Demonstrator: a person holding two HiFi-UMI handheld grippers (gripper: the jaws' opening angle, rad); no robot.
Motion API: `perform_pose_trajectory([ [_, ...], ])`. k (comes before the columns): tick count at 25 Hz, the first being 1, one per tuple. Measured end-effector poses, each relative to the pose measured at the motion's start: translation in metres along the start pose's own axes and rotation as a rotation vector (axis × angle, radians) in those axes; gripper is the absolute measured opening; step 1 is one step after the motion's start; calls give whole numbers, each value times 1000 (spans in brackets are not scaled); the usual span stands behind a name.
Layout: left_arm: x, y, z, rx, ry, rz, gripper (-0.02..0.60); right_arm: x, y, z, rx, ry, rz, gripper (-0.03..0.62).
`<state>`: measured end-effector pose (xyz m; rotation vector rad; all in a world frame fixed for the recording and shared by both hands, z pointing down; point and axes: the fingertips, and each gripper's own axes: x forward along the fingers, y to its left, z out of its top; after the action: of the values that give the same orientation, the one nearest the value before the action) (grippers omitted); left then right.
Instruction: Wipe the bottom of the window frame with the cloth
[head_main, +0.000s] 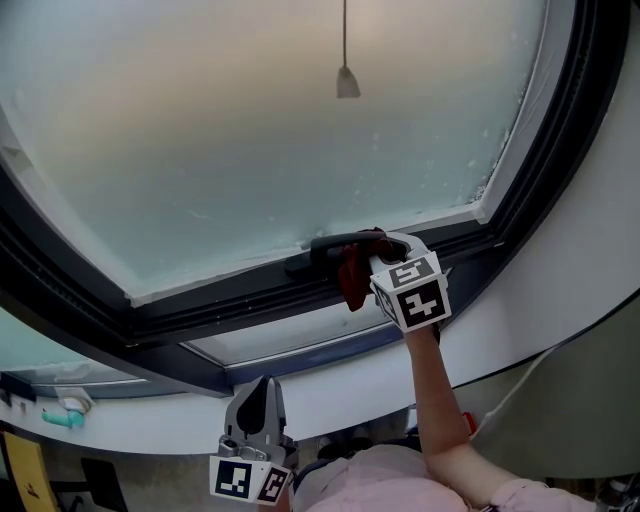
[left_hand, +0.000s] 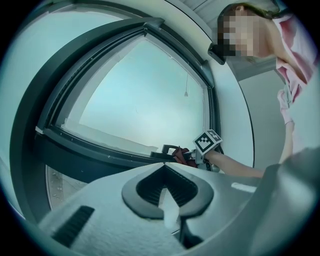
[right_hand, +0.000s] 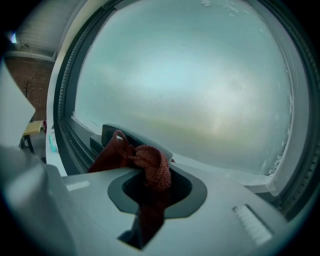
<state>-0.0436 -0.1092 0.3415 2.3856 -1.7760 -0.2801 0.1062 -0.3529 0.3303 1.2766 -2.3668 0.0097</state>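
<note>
The right gripper (head_main: 372, 262) was clenched on the red cloth (right_hand: 150, 167), a bunched wad standing out ahead of its jaws with a tail trailing back between them. Just beyond the wad lay the dark window handle (head_main: 330, 245), and beneath it the bottom of the window frame (head_main: 230, 300) ran away to the gripper's left. The frosted pane (head_main: 280, 130) rose above. The left gripper (head_main: 255, 405) hung well below and behind, jaws together on nothing. The likely trouble was the loose fold catching on the handle and dragging out of the grip, or the bare jaws scraping the frame. Whether cloth actually touched frame was hidden behind the gripper, and the frame's far left end was cut off.
</note>
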Motion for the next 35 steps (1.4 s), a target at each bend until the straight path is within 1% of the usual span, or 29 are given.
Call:
perform_pose_trajectory([
  [4, 1, -1, 2, 5, -2, 1, 2, -4, -1, 1, -12, -36, -46, 58],
  [7, 1, -2, 4, 17, -7, 2, 2, -9, -3, 2, 0, -73, -84, 58],
  [12, -1, -3, 9, 56, -9, 2, 2, -14, -14, -7, 22, -71, -104, 58],
  [16, -6, -1, 7, 51, -3, 14, 2, -15, -21, -10, 43, -65, -96, 57],
  [20, -10, 0, 6, 47, 2, 20, 2, -14, -22, -10, 35, -58, -82, 58],
  [26, -14, -3, 7, 49, -1, 28, 2, -7, -27, -9, 22, -12, -56, 58],
  [30, -17, -8, 3, 43, 5, 28, 2, -10, -27, -9, 8, -38, -68, 58],
  [35, -20, -10, 3, 40, 3, 38, 2, -13, -36, -12, 26, -37, -78, 58],
])
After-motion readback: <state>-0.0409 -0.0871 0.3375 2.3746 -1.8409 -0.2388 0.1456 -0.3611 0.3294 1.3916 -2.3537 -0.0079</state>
